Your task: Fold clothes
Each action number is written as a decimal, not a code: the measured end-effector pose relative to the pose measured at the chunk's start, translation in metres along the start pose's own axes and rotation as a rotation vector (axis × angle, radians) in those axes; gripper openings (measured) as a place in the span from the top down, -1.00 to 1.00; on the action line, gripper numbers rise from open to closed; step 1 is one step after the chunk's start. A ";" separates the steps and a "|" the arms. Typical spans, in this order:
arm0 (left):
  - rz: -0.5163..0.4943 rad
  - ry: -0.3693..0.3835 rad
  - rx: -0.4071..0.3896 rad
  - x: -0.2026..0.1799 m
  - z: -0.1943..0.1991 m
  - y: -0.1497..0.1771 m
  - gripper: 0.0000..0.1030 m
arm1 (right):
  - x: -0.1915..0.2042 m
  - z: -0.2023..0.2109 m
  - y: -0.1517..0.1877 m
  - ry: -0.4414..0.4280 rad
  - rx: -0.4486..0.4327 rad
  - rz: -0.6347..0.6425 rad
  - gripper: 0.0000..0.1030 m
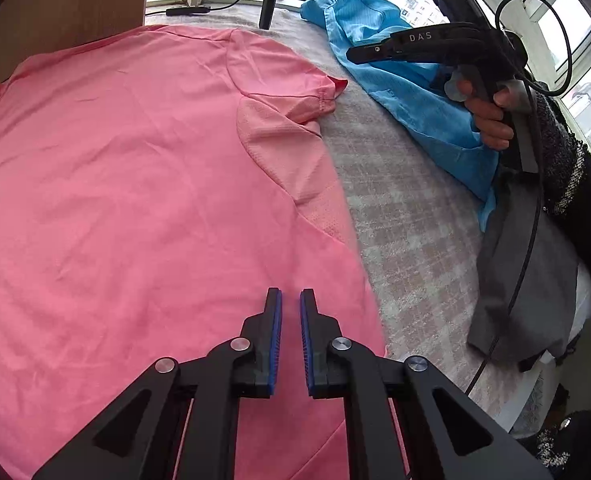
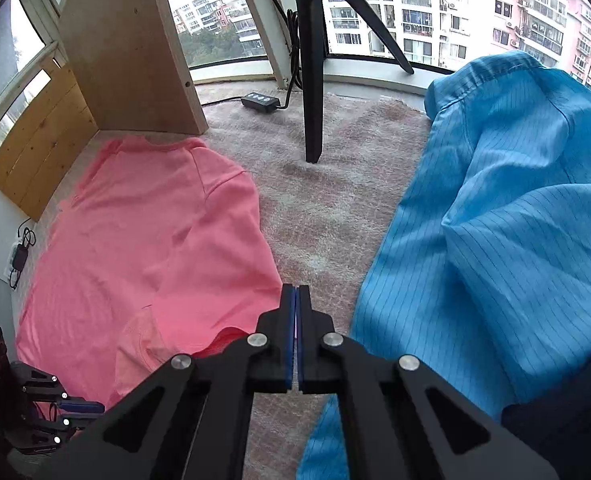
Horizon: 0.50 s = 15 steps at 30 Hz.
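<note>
A pink T-shirt [image 1: 135, 184] is being shown spread flat on a grey checked cloth [image 1: 407, 216]. The left gripper [image 1: 291, 300] is being held directly over the shirt's near edge, its blue pads narrowly parted with nothing pinched between them. The right gripper [image 2: 296, 300] is being held over the bare cloth between the pink T-shirt and a crumpled blue garment [image 2: 495, 240], its pads pressed together on nothing. A tripod leg [image 2: 311, 80] is being seen standing beyond, before the window.
</note>
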State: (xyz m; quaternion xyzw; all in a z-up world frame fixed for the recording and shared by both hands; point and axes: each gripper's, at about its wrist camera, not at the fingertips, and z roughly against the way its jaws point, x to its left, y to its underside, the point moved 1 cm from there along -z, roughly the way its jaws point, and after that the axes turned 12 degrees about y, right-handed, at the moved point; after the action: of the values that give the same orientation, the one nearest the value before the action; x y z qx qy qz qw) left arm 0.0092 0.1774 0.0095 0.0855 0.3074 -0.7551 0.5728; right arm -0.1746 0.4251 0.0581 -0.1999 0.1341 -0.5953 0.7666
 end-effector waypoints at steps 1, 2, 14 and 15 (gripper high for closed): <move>-0.001 0.000 0.002 0.000 0.000 0.000 0.83 | 0.000 -0.002 0.002 -0.011 0.012 0.002 0.99; -0.001 0.001 0.005 0.001 0.000 0.000 0.83 | -0.002 -0.005 0.004 -0.027 0.032 -0.002 0.98; -0.002 0.013 0.005 0.003 -0.001 -0.002 0.83 | -0.030 -0.035 0.010 -0.213 0.155 -0.211 0.54; -0.003 0.014 0.005 0.003 -0.001 -0.002 0.83 | -0.033 -0.035 0.009 -0.232 0.159 -0.239 0.50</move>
State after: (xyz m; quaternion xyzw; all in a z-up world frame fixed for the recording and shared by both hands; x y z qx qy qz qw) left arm 0.0057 0.1755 0.0082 0.0918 0.3094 -0.7560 0.5695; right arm -0.1908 0.4540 0.0217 -0.2204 -0.0272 -0.6638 0.7142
